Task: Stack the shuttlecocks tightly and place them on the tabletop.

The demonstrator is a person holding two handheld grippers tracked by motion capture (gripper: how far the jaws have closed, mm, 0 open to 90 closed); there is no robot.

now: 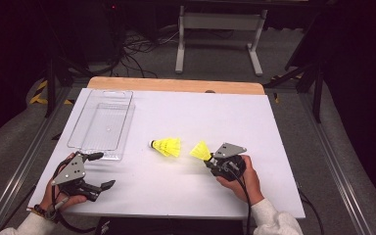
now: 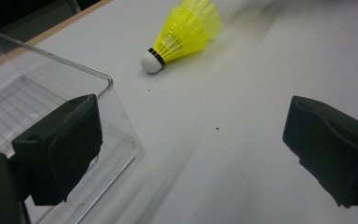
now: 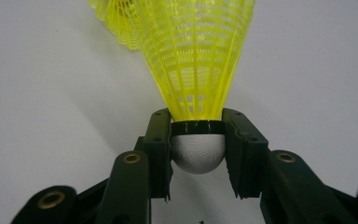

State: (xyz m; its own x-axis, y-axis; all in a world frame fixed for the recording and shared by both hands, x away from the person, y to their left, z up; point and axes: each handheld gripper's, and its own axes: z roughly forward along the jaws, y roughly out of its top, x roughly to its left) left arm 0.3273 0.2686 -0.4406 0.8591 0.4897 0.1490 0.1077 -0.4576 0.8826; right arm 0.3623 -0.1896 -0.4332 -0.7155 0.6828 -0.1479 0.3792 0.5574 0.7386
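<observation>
While your left gripper [image 1: 99, 171] rests near the table's front edge with its jaws spread wide and nothing between them, your right gripper [image 1: 209, 161] pinches the white cork of a yellow mesh-skirted plastic shuttlecock [image 3: 198, 70], skirt pointing away from you. Just beyond lies a second yellow plastic shuttlecock [image 1: 166, 146] on its side on the white table top [image 1: 215, 117], cork toward the clear rectangular plastic tray [image 1: 103, 125] standing at the far left.
</observation>
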